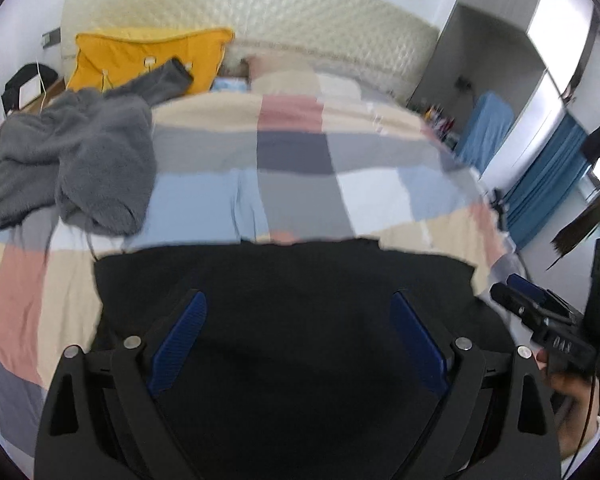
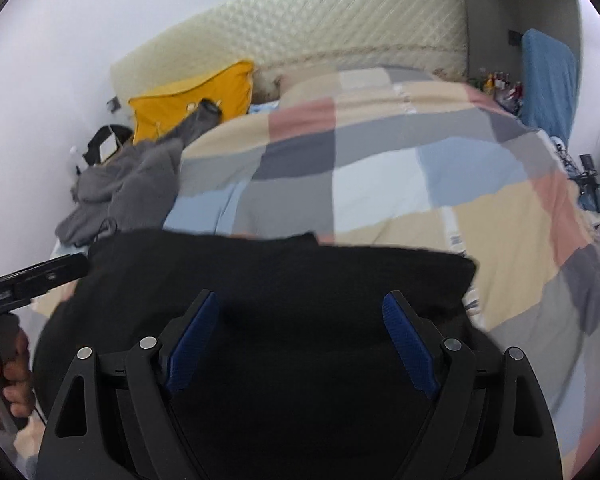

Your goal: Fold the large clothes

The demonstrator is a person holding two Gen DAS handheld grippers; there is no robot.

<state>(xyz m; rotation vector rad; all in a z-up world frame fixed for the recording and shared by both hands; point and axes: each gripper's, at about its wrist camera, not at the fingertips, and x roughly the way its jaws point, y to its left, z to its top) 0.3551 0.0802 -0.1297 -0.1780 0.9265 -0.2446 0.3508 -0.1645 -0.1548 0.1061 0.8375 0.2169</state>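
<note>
A black garment (image 1: 284, 272) lies flat on the checked quilt (image 1: 292, 152) near the bed's front edge, its far edge straight like a fold. My left gripper (image 1: 298, 296) hovers over it, open, blue pads wide apart with nothing pinched. In the right wrist view the same black garment (image 2: 280, 264) lies under my right gripper (image 2: 300, 295), which is open too and holds nothing. The right gripper (image 1: 508, 286) also shows at the left view's right edge, held by a hand (image 1: 572, 400). A left gripper finger (image 2: 56, 268) pokes in at the right view's left edge.
A crumpled grey fleece garment (image 1: 88, 160) lies on the bed's left side, with a yellow pillow (image 1: 140, 56) behind it against the cream quilted headboard (image 1: 260, 12). A wardrobe and blue curtain (image 1: 548, 184) stand to the right of the bed. Both views are motion-blurred.
</note>
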